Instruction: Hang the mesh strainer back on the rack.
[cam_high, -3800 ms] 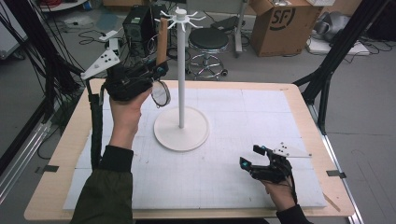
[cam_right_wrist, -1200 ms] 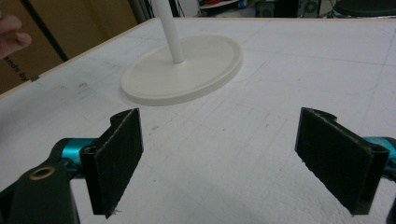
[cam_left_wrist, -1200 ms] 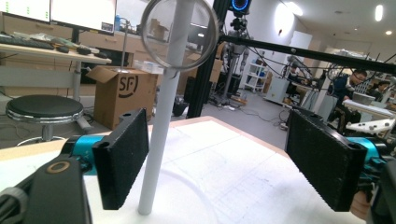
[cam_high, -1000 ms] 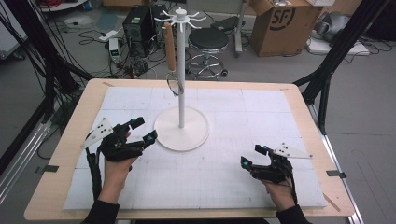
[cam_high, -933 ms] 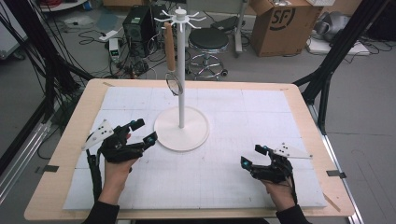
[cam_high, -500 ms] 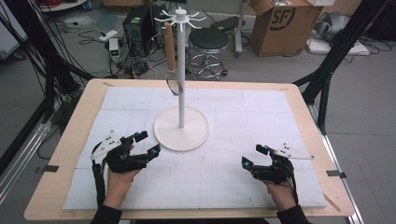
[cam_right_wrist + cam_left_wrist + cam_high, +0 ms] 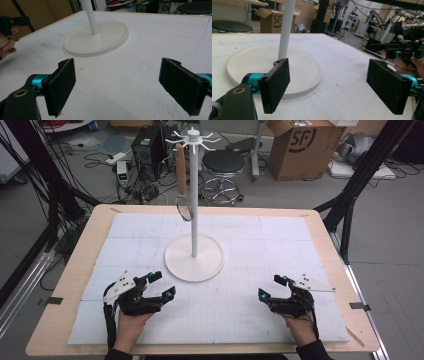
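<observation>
Near the white stand (image 7: 193,255) at the middle of the worktop (image 7: 70,285), the left tool (image 7: 159,285) rests low just left of the stand's round base, its jaws wide apart with nothing between them. Right of that base and well apart from it, the right tool (image 7: 270,287) sits on the white mat, jaws likewise spread and empty. High on the stand's pole hangs a wooden-handled strainer (image 7: 183,185), its wire ring beside the pole.
</observation>
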Tool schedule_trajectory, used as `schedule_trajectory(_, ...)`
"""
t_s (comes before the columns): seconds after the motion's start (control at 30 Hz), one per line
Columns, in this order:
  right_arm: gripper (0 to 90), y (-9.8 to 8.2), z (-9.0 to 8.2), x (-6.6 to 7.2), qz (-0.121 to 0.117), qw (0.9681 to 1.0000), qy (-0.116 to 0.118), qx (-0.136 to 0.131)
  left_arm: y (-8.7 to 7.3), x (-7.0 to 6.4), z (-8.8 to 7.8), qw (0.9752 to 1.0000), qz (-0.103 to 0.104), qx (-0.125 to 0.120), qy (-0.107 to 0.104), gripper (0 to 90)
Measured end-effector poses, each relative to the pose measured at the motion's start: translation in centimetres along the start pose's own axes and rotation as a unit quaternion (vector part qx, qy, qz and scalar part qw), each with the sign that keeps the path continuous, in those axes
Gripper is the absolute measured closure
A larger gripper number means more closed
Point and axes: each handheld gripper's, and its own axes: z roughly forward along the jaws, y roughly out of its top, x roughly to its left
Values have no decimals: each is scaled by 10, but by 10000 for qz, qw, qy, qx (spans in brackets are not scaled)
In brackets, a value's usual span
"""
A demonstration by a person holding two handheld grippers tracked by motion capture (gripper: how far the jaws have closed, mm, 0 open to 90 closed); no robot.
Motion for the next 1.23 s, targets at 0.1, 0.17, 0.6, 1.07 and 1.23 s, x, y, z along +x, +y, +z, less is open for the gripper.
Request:
schedule_trajectory(0.1,127,0,0,0,-19,10000,-9,6,-2,0,-1,10000,-6,-11,10,194)
schedule_trajectory(0.17,123,0,0,0,-52,10000,-34,10,-2,0,-2,10000,22,-12,30,194)
schedule_trajectory(0.6,112,-2,3,2,-171,9998,-118,31,-9,3,4,9997,-53,233,-2,186)
schedule_trajectory(1.07,111,-3,5,2,-197,9997,-131,69,-9,2,6,9996,-32,294,39,187)
schedule_trajectory(1.23,111,-3,5,2,-183,9997,-119,74,-9,2,6,9995,-22,321,54,187)
